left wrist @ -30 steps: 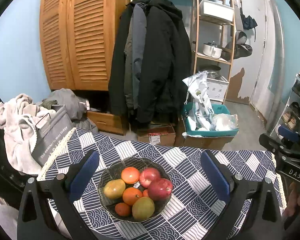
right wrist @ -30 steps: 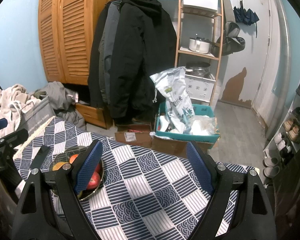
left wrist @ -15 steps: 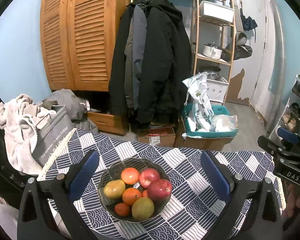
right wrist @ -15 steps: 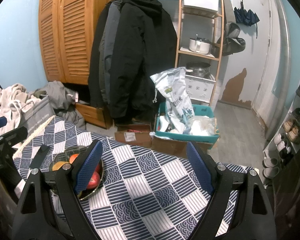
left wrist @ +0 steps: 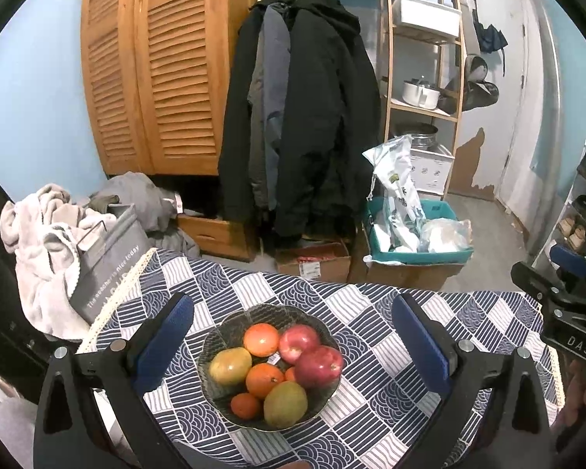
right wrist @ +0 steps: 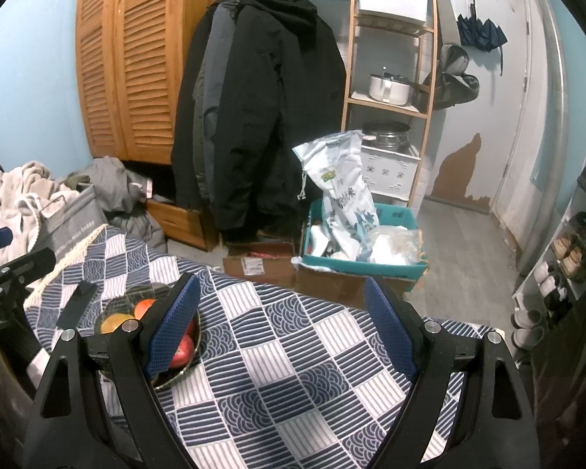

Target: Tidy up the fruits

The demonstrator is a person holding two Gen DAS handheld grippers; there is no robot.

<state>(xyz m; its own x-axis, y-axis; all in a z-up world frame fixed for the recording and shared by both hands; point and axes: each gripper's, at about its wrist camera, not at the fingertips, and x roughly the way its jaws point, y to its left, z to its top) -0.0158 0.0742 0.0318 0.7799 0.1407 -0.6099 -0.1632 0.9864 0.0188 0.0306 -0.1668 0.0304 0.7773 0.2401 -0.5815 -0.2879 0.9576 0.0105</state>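
With all the fruits [left wrist: 274,367] piled in the bowl [left wrist: 215,342] mid-bench, your left gripper [left wrist: 293,336] and right gripper [right wrist: 281,324] gape empty, fitting sorting ahead or done.

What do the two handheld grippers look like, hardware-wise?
Both match: the left gripper and right gripper have matte black angular frames with silver screw heads at the joints, and two fingers faced with blue textured pads. The right gripper's body carries white lettering "DAS" in the left wrist view. No cables or sleeves are visible.
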